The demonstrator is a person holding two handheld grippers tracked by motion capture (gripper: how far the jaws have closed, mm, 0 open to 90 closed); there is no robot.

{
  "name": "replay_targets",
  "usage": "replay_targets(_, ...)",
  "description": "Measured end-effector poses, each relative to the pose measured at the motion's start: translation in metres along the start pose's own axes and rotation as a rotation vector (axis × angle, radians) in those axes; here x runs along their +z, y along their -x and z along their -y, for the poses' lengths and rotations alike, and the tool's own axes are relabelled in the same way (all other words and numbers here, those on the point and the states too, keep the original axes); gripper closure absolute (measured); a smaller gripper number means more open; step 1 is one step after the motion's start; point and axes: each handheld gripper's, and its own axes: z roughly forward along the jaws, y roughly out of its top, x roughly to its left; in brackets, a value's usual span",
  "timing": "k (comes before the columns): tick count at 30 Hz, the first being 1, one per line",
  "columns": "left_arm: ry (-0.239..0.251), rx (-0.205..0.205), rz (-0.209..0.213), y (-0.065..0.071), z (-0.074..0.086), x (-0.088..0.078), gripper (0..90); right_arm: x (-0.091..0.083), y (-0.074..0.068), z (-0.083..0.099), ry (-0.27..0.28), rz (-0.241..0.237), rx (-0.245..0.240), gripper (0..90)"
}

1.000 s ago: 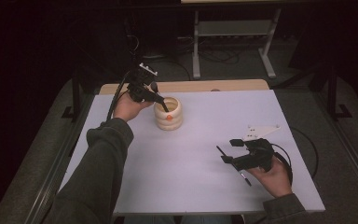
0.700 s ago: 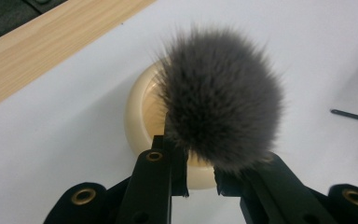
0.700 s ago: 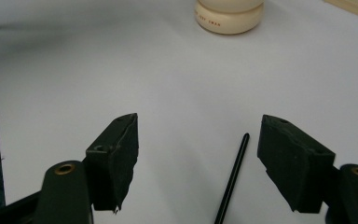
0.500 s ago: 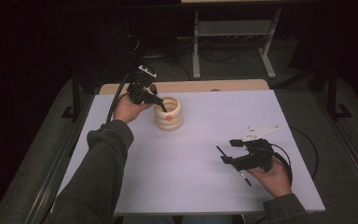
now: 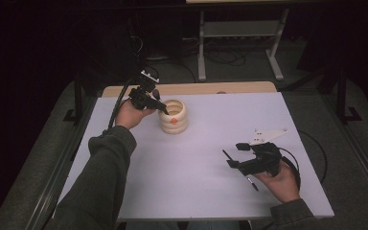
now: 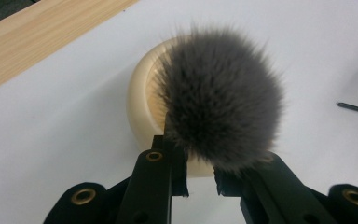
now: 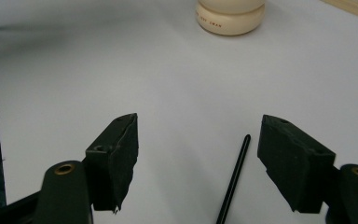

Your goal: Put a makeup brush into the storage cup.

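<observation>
Left gripper (image 5: 162,108) is clamped on the base of a grey fluffy brush head (image 6: 221,95), probably a makeup or shaving brush; jaws nearly together with a small gap showing below the tuft. The tuft hangs right over the mouth of the cream ribbed holder (image 5: 173,116), which sits at the far left-centre of the white table (image 5: 206,191), just in front of the wooden strip (image 5: 191,89) at the far edge.

Right gripper (image 7: 198,154) hovers low over the near right of the table, jaws wide apart, holding nothing. A thin black stick (image 7: 235,179), a pen or brush handle, can't tell which, lies on the table between its jaws, nearer the right-hand one in the right gripper view.

Risks, as judgement:
- Grip looks to be at the very base of the tuft, so the brush could swivel or slip out.
- Left jaws are close to the holder rim; a nudge could tip or slide the holder, which looks light.
- If the right gripper goes for the stick, jaws may scrape the table or roll it away, since it's thin and lies flat.

Count: grippers 2, holder 1, brush 1, black stick 1, small orange dot (image 5: 173,120) on the holder 1.
</observation>
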Motion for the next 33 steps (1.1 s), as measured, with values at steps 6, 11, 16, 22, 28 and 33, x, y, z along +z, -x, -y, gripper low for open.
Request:
replay_targets(6, 0.008, -0.012, -0.002, 0.000, 0.002, 0.000, 77.1, 0.000, 0.000, 0.000, 0.002, -0.001, 0.000, 27.7)
replay_targets(11, -0.011, 0.020, -0.001, 0.000, 0.001, -0.002, 77.1, 0.000, 0.000, 0.000, 0.002, -0.001, 0.004, 27.7)
replay_targets(16, -0.013, 0.023, -0.009, 0.000, 0.002, -0.003, 77.1, -0.001, 0.000, 0.000, 0.004, -0.002, 0.006, 27.7)
replay_targets(22, 0.006, 0.005, -0.010, 0.000, 0.003, -0.004, 76.8, -0.001, -0.001, -0.001, 0.004, -0.001, 0.005, 27.8)
replay_targets(28, 0.025, 0.001, -0.016, -0.002, 0.007, -0.012, 70.5, 0.000, 0.000, -0.001, 0.003, 0.000, 0.005, 27.7)
replay_targets(33, 0.046, -0.010, -0.013, -0.003, 0.016, -0.019, 65.1, -0.001, 0.000, -0.001, 0.003, 0.002, 0.006, 27.6)
